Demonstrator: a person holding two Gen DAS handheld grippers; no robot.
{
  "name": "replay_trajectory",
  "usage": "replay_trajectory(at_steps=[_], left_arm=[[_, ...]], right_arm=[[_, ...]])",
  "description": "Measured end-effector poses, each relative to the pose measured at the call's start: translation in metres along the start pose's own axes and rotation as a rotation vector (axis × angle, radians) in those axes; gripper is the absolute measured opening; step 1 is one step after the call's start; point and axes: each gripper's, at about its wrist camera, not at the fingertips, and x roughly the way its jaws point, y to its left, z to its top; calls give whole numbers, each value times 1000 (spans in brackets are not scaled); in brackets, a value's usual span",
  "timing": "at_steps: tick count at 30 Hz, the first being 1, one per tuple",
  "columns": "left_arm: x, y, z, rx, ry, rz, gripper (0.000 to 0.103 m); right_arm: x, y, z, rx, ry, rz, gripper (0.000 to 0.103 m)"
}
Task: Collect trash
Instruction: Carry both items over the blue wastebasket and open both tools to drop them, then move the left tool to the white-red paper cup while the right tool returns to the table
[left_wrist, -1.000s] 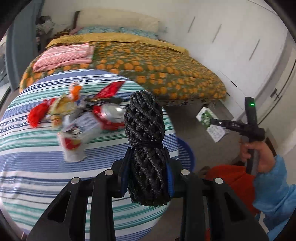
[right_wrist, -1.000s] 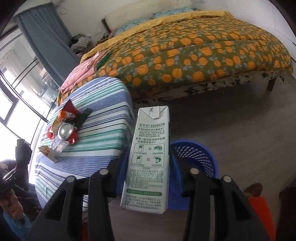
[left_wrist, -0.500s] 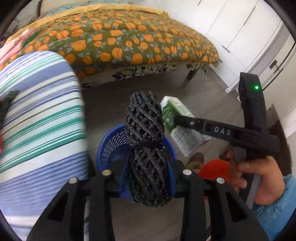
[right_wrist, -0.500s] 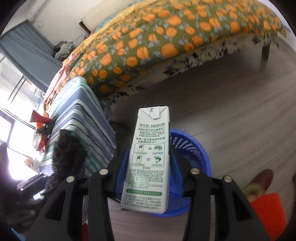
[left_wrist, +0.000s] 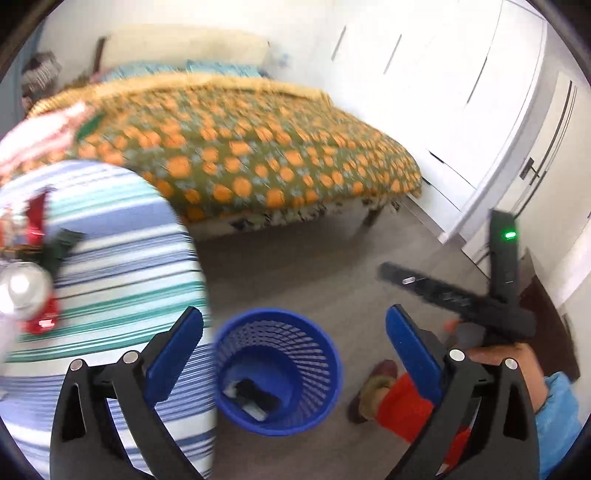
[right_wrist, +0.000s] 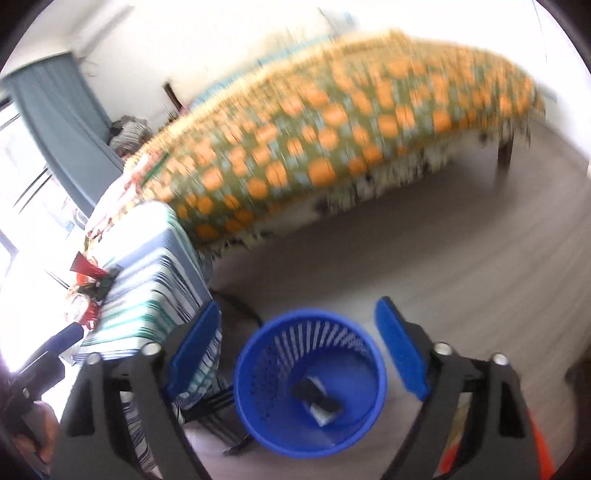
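Note:
A blue mesh trash basket (left_wrist: 317, 354) stands on the floor beside the table; it also shows in the right wrist view (right_wrist: 354, 373). At its bottom lie the black net bundle (left_wrist: 255, 393) and the white milk carton (right_wrist: 323, 408). My left gripper (left_wrist: 295, 343) is open and empty above the basket. My right gripper (right_wrist: 301, 343) is open and empty above the basket too; its body shows in the left wrist view (left_wrist: 454, 295). More trash lies on the striped table: a silver can (left_wrist: 26, 291) and red wrappers (left_wrist: 35, 218).
The round table with a striped cloth (left_wrist: 122, 266) is left of the basket. A bed with an orange-patterned cover (left_wrist: 251, 162) fills the back. White wardrobes (left_wrist: 461, 110) line the right wall. The person's foot (left_wrist: 373, 387) is right of the basket.
Both grippers opened over the basket. The black net bundle and the milk carton dropped out of them and now lie inside it. Both views are blurred from motion.

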Motion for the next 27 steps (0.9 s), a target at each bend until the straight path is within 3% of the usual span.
replay_trajectory(at_steps=[4,8,13,17,23,25,27], left_arm=[[-39,19,-25,8,-4,79,98],[-82,52,-67,-15,-1,174,98],[-131,105,-103,-90,10,340,98],[-146,154,-109,-132,25,467,98],[-138,211,-97,-121,75,459,98],[-128,224,-91,-109,90,430,98],[-120,233,-86,-101,99,446,98]], right_arm=[[-30,47,-10,-107,-102,-23,91],[-37,101,-31,-217,-137,-11,91],[-14,180,-67,-338,-61,68,91],[9,237,-96,-410,18,134,91],[12,293,-131,-513,60,168,91],[14,298,-134,-539,69,165,91],[12,298,-135,-551,74,156,91]])
